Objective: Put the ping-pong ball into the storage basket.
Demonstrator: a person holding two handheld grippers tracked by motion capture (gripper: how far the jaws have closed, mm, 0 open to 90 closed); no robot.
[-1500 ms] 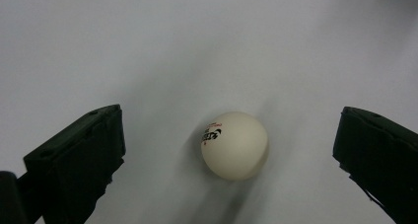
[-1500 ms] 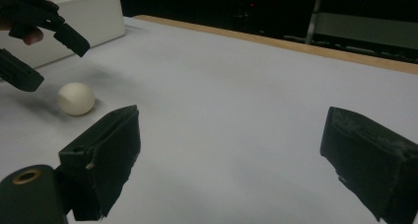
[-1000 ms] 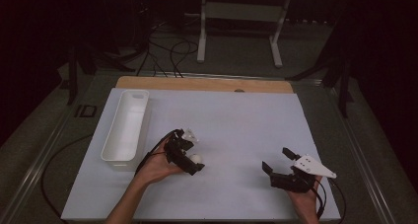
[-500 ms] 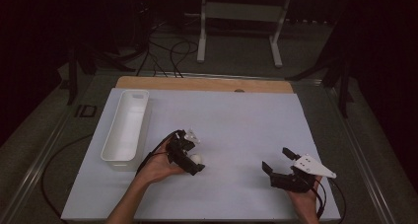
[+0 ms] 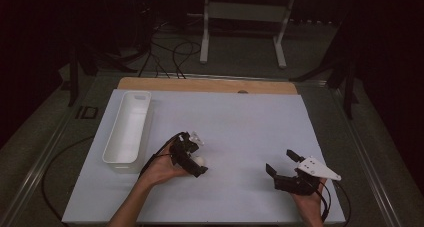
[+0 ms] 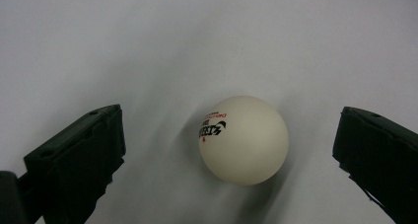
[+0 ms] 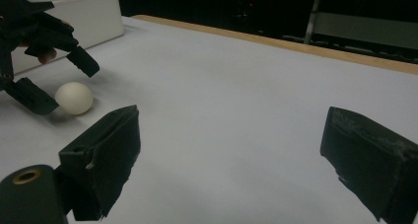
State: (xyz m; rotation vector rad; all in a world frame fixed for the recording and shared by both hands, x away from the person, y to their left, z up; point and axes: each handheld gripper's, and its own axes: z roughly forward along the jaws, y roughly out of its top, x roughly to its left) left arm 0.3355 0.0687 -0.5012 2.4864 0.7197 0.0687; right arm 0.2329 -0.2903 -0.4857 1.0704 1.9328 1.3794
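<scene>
White ball (image 6: 243, 140) on table | left gripper (image 6: 229, 150) wide open around it, untouching; right gripper (image 7: 236, 160) open, empty

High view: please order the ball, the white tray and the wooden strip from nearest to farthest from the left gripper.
1. The ball, between the open jaws of the left gripper.
2. The white tray, on the table's left side, beyond the hand.
3. The wooden strip, along the table's far edge.
</scene>
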